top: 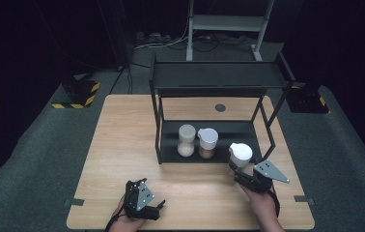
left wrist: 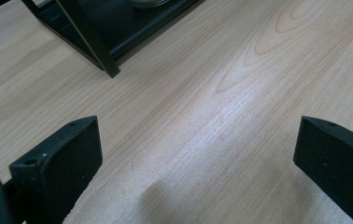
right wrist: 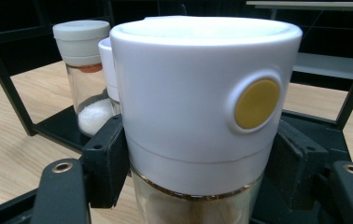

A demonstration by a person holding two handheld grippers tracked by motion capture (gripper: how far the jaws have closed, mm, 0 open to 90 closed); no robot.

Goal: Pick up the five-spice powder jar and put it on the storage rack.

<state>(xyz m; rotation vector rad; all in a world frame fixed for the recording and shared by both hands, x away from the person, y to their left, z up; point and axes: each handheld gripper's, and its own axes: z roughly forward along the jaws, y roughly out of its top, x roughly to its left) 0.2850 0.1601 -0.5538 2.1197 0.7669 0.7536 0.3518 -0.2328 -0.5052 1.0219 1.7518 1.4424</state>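
Jar [right wrist: 202,116], white-capped with a yellow button on the cap, is clamped in the right claw [top: 242,170] just below the cap, at the front right corner of the rack [top: 209,151]. Judged: the grip sits high on the glass so the base is free to set down on the lower shelf beside the two jars [top: 197,140] already there, which leave a gap at the right. Left claw [left wrist: 198,154] is released, jaws wide apart, nothing between them, low over bare surface [top: 122,140] near the front edge; evidently idle. Surface is pale wood grain, otherwise bare. Room is dark; grey carpet, cables and a metal stand behind.
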